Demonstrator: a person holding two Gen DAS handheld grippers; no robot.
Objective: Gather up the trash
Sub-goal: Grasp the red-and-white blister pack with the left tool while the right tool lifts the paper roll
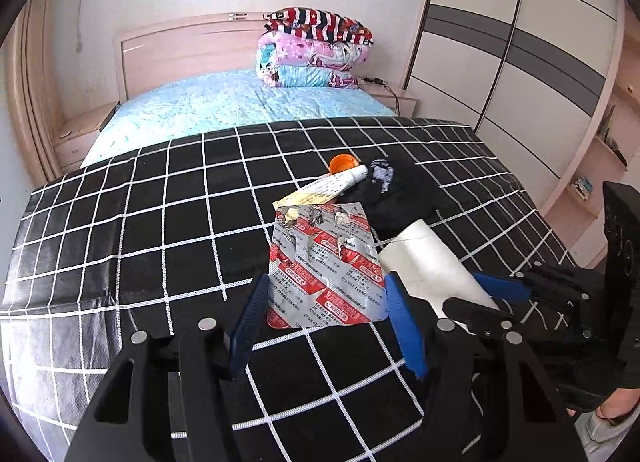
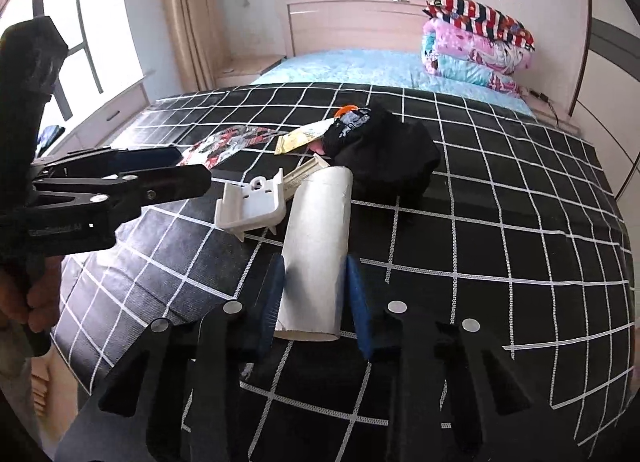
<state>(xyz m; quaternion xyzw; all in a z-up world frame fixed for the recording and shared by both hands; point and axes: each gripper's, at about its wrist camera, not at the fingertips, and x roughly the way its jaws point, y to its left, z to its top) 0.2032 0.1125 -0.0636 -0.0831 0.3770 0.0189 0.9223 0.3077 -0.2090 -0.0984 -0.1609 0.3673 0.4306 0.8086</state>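
Both claws loaded: left claw (image 1: 326, 306) clamped on the blister pack (image 1: 324, 262), right claw (image 2: 316, 294) clamped on the cardboard tube (image 2: 316, 246), near the bed's foot edge. Still uncollected mid-bed: ointment tube (image 1: 336, 183), orange cap (image 1: 343, 162), white plastic bracket (image 2: 250, 207). No bin visible.

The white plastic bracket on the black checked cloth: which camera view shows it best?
The right wrist view. There the white plastic bracket lies in full sight, left of the cardboard tube. In the left wrist view I cannot find it; the blister pack fills the middle.
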